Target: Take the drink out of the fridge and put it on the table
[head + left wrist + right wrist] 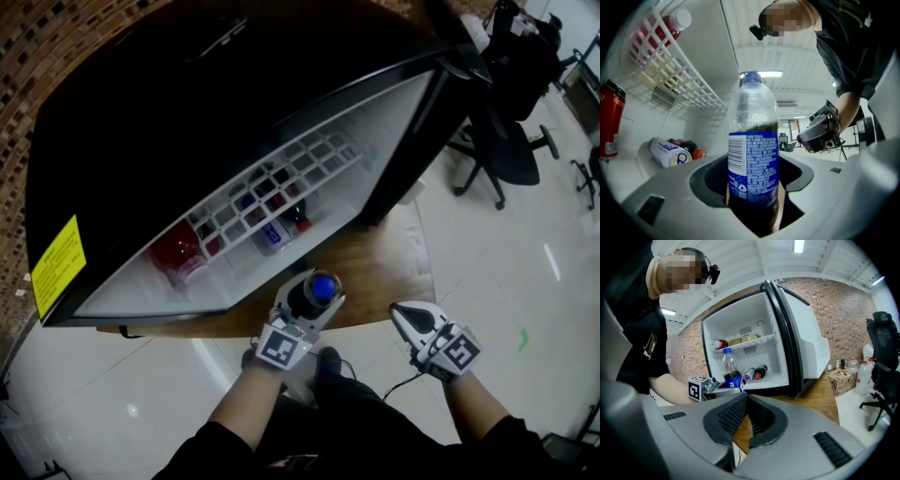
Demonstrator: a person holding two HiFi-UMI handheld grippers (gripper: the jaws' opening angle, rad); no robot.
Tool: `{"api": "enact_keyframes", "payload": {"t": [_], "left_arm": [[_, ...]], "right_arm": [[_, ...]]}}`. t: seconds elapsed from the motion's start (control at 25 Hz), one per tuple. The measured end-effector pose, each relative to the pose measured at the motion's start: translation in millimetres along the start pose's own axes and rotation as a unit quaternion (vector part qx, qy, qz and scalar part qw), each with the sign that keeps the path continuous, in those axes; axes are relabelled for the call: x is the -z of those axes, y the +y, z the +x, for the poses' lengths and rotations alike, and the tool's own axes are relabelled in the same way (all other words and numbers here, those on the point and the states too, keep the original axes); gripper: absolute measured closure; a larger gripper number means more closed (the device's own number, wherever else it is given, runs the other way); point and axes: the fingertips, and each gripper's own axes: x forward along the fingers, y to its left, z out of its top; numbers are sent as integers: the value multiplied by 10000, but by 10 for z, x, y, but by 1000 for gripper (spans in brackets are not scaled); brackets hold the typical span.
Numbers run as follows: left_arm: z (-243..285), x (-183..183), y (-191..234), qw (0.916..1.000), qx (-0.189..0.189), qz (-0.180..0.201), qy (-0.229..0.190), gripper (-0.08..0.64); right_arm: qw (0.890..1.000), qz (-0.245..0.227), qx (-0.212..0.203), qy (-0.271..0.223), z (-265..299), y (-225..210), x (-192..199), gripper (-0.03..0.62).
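Observation:
A clear drink bottle [319,289] with a blue cap, blue label and dark liquid stands upright between the jaws of my left gripper [305,305], which is shut on its lower body [753,159]. The bottle is outside the fridge [187,141], just in front of its open mouth and above the front edge of the wooden table [375,272]. My right gripper [405,317] hangs to the right of the bottle with its jaws shut and nothing in them [745,399]. In the right gripper view, the bottle [730,371] and the left gripper [717,387] show before the open fridge.
Inside the fridge, a red can [609,119] stands at the left, and a white can [665,152] lies beside a dark bottle. More drinks sit on the wire shelf [670,65]. The fridge door [806,343] stands open to the right. Office chairs [506,141] stand beyond the table.

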Motion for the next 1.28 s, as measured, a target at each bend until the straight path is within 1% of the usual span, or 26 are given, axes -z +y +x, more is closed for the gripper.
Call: {"api": "enact_keyframes", "payload": {"t": [0.08,0.2,0.24,0.36,0.48,0.56,0.6,0.64,0.68,0.72,0.84,0.96,1.04,1.16,1.28], "left_arm": [[-30,46,-10,9999,34,4,149,279],[-28,59,-23,9991,192,187,331,277],[-45,67,-38,9986,259,207,411,242],[-187,92,-81,9971,342,38,682,187],[-558,39,-162,9950,251,-329,904,186],[-959,-83,-221,9913,169,-785,1042,237],[-1184,-179,-216,9883,114,-1052,1097,273],[-1414,-297,-186,9851,45,-1287,1142,325],[-1637,-438,-142,9825,-37,-1456,1164,358],[-1854,-589,-88,9807,-139,-1565,1165,405],[-2478,-988,157,9773,-532,-1719,1117,549],[-2976,-1347,491,9716,-891,-1933,1036,549],[-3206,-1537,644,9676,-1075,-2047,1011,549],[-3502,-1670,688,9648,-1240,-2079,1031,549],[-3714,-1728,682,9655,-1344,-2018,946,549]], "right_arm": [[10000,0,31,31,7,23,37,581],[9999,-16,137,-3,14,34,20,581],[9998,-50,174,-34,10,41,2,581],[9994,-153,303,-105,-15,78,-76,574],[9988,-211,441,-85,-104,168,-165,574],[9984,-248,498,-16,-176,293,-230,574],[9984,-242,518,-1,-201,372,-278,574],[9983,-213,533,-8,-222,459,-339,574],[9984,-170,536,-34,-243,556,-407,575],[9985,-124,522,-75,-264,660,-476,575],[9985,8,467,-290,-304,977,-673,581],[9980,170,369,-490,-264,1281,-903,583],[9981,147,308,-509,-232,1429,-1031,583],[9981,167,224,-546,-215,1615,-1072,583],[9980,224,160,-571,-185,1695,-1066,584]]}}
